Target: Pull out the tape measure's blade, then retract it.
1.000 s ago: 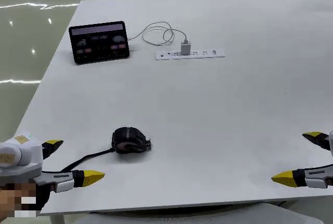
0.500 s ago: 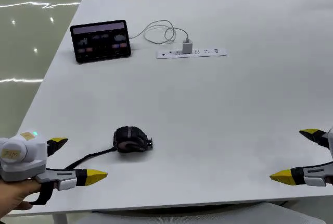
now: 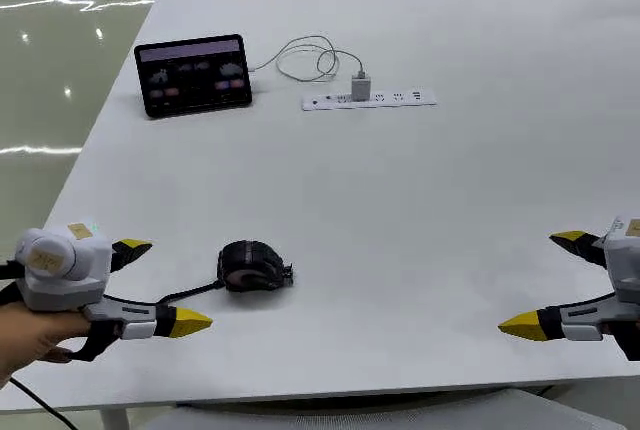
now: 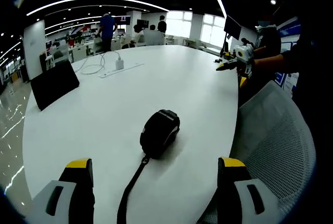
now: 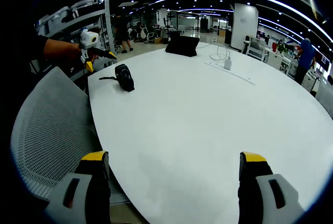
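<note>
one tape (image 3: 252, 267) on table (image 3: 420, 190), just ahead of left gripper (image 3: 180, 284), jaws spread, empty; right gripper (image 3: 526, 282) well apart, likewise spread; farther back, one tablet (image 3: 193, 74), one power strip (image 3: 368, 101)

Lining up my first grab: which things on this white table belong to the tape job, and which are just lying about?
Job: black round tape measure with black strap; left gripper; right gripper, both open.
Lying about: black tablet propped upright; white power strip; white charger with looped white cable.
</note>
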Action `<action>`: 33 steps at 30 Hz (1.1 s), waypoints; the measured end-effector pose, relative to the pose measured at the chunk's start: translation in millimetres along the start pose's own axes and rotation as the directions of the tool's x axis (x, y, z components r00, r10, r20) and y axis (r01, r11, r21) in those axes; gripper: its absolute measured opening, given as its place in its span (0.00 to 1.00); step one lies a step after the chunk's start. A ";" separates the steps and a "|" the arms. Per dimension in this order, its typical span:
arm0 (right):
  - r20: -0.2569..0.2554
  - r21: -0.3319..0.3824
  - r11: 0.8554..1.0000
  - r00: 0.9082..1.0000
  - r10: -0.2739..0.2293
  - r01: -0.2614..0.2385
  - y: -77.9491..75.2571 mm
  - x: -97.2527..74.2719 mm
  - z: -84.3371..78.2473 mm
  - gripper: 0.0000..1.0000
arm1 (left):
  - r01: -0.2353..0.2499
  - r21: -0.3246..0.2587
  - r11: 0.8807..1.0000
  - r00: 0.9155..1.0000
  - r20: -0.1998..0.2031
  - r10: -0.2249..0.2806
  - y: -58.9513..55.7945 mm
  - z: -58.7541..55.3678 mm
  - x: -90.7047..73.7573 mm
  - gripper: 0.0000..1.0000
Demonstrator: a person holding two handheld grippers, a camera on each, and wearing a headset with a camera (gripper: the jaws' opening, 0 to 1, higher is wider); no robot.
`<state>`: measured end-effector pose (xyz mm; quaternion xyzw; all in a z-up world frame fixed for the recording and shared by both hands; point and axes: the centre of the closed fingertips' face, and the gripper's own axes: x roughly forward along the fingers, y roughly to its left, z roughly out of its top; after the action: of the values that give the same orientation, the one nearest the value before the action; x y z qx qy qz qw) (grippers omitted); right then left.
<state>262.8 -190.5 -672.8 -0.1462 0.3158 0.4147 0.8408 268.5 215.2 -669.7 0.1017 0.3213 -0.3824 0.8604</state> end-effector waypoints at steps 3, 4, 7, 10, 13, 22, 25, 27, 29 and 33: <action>-0.002 -0.014 1.000 1.000 0.016 -0.016 2.6 4.9 2.9 1.00 | 0.021 0.026 0.999 1.000 -0.013 -0.021 0.8 4.0 4.1 0.95; -0.003 -0.017 1.000 1.000 0.020 -0.020 3.8 6.2 4.3 1.00 | 0.026 0.037 0.999 1.000 -0.017 -0.026 1.1 5.1 5.3 0.95; -0.005 -0.029 0.999 1.000 0.030 -0.030 6.5 10.9 9.4 1.00 | 0.039 0.061 0.997 0.999 -0.034 -0.037 3.6 7.9 9.5 0.95; -0.002 -0.039 0.998 0.999 0.042 -0.042 8.7 16.1 15.3 1.00 | 0.053 0.089 0.995 0.997 -0.056 -0.048 6.4 10.3 14.6 0.95; -0.003 -0.050 0.997 0.999 0.052 -0.052 11.2 20.7 18.7 1.00 | 0.064 0.119 0.991 0.997 -0.059 -0.057 6.7 13.4 18.3 0.95; -0.013 -0.069 0.994 0.997 0.079 -0.080 17.8 31.1 24.9 1.00 | 0.125 0.195 0.973 0.987 -0.126 -0.101 0.3 14.1 28.4 0.93; -0.018 -0.078 0.993 0.996 0.092 -0.093 21.4 35.1 25.5 1.00 | 0.137 0.250 0.959 0.980 -0.174 -0.095 2.1 11.1 31.9 0.92; -0.024 -0.084 0.991 0.995 0.100 -0.102 24.1 37.4 26.0 1.00 | 0.143 0.296 0.944 0.978 -0.187 -0.090 2.9 11.4 34.5 0.92; -0.026 -0.091 0.990 0.994 0.107 -0.109 26.4 40.5 26.6 1.00 | 0.158 0.291 0.944 0.971 -0.217 -0.096 1.6 9.2 37.8 0.92; -0.038 -0.111 0.985 0.991 0.128 -0.131 31.9 48.0 30.8 1.00 | 0.185 0.328 0.926 0.963 -0.250 -0.103 -0.5 10.0 45.9 0.91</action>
<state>272.1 -126.3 -680.3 -0.1793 0.3134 0.4836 0.7973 295.9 183.4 -690.9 0.2715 0.3518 -0.4814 0.7555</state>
